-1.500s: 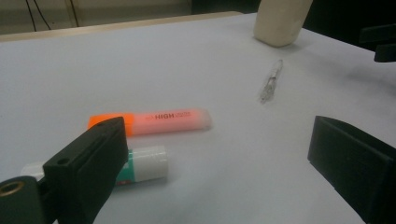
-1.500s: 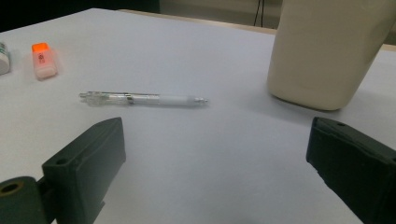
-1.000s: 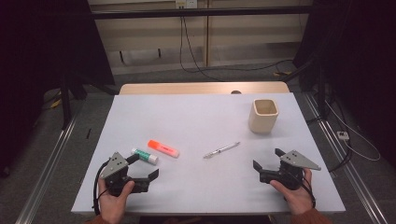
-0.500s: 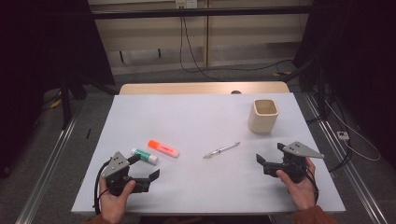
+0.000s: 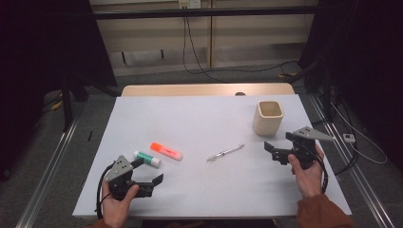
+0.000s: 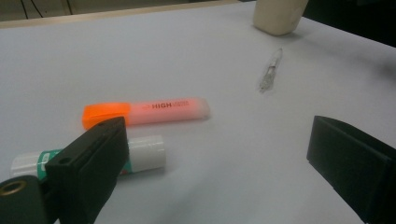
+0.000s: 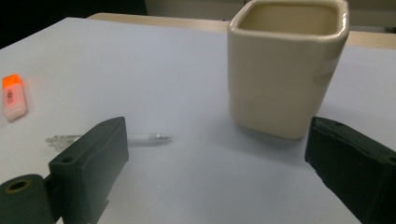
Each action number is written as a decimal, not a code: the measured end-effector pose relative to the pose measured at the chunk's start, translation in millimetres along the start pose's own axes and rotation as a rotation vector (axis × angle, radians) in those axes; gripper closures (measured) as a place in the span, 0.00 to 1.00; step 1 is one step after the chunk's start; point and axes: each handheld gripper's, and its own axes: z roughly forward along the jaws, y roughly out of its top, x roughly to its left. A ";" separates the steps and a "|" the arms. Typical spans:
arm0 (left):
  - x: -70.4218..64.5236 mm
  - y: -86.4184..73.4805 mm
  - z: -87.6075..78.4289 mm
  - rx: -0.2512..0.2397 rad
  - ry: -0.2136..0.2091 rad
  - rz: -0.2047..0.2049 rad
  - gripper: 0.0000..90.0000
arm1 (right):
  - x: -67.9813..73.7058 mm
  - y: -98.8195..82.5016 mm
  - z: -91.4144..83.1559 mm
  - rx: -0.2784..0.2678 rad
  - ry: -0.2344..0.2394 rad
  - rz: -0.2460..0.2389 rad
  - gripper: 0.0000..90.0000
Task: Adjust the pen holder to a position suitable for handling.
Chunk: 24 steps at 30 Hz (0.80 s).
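A cream square cup (image 5: 268,117) stands at the right of the white table (image 5: 199,114). Near the middle lies a clear pen (image 5: 225,152), with an orange highlighter (image 5: 166,151) and a green-and-white glue stick (image 5: 147,158) to its left. My left gripper (image 5: 148,172) rests open at the front left, just in front of the glue stick (image 6: 140,154) and highlighter (image 6: 149,111). Held open, my right gripper (image 5: 272,152) hovers in front of the cup (image 7: 285,70), with the pen (image 7: 140,137) off to its left. Nothing sits between either pair of jaws.
A wooden strip (image 5: 204,90) runs along the table's far edge. Metal rails (image 5: 52,161) flank the table on the floor, and cables (image 5: 351,142) trail at the right. Bare tabletop spreads across the middle and back.
My right gripper has moved forward and slightly left, closer to the cup. The left gripper and the objects on the table have stayed put.
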 end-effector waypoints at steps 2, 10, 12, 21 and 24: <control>0.4 0.2 0.6 -0.002 0.001 -0.001 0.06 | -3.9 7.8 3.0 0.002 -0.016 -0.017 0.04; -0.5 0.9 6.0 0.014 -0.006 0.001 0.06 | -24.3 26.5 16.1 0.061 -0.047 -0.008 0.04; -0.1 1.0 7.2 0.022 -0.011 0.002 0.06 | -27.1 31.0 18.1 0.070 -0.050 -0.016 0.03; -0.5 1.2 7.8 0.020 -0.018 0.006 0.06 | -40.5 61.3 24.4 0.086 -0.057 -0.026 0.11; 0.0 0.5 7.8 0.022 -0.019 0.002 0.06 | -47.9 71.2 28.1 0.084 -0.057 -0.016 0.12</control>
